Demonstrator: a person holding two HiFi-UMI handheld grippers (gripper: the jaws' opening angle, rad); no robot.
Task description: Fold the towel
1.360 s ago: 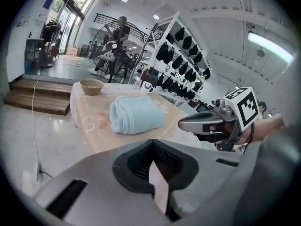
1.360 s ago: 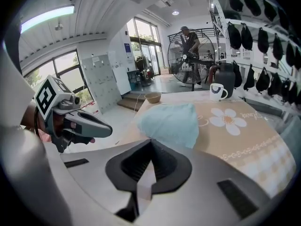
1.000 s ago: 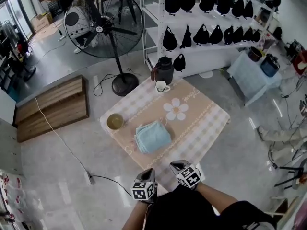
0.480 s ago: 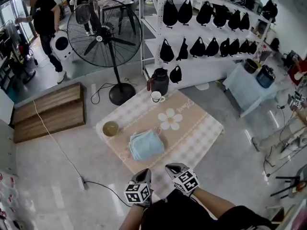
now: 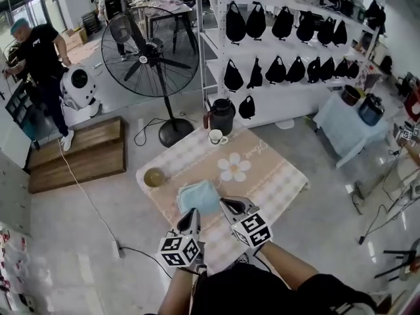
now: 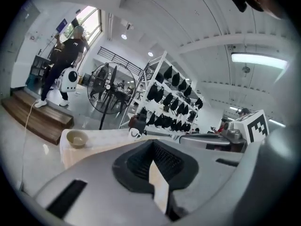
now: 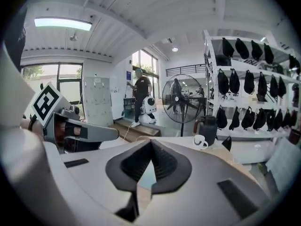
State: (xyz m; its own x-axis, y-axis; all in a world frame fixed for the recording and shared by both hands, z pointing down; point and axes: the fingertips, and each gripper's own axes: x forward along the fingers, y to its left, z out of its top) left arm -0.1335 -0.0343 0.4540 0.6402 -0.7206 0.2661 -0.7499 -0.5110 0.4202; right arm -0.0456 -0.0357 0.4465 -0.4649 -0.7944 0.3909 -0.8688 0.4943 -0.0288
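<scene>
A light blue towel [image 5: 199, 195] lies folded into a small pad on the low table [image 5: 275, 176], which has a checked cloth with a flower print. In the head view both grippers hover in the air over the table's near edge, apart from the towel. My left gripper [image 5: 191, 216] is shut and empty, just in front of the towel's near side. My right gripper [image 5: 229, 206] is also shut and empty, by the towel's near right corner. In the right gripper view a sliver of the towel [image 7: 146, 175] shows through the closed jaws. The left gripper view does not show the towel.
On the table stand a bowl [image 5: 154, 176], a white cup [image 5: 216, 136] and a dark kettle [image 5: 222, 115]. A standing fan [image 5: 149, 51] and a shelf of black bags [image 5: 289, 25] stand behind it. A wooden platform [image 5: 79, 153], a floor cable [image 5: 85, 192] and a person [image 5: 39, 64] are at the left.
Both grippers have risen and moved forward from below the table's near edge to just beside the towel. They stay shut. A person has come into view at the back left.
</scene>
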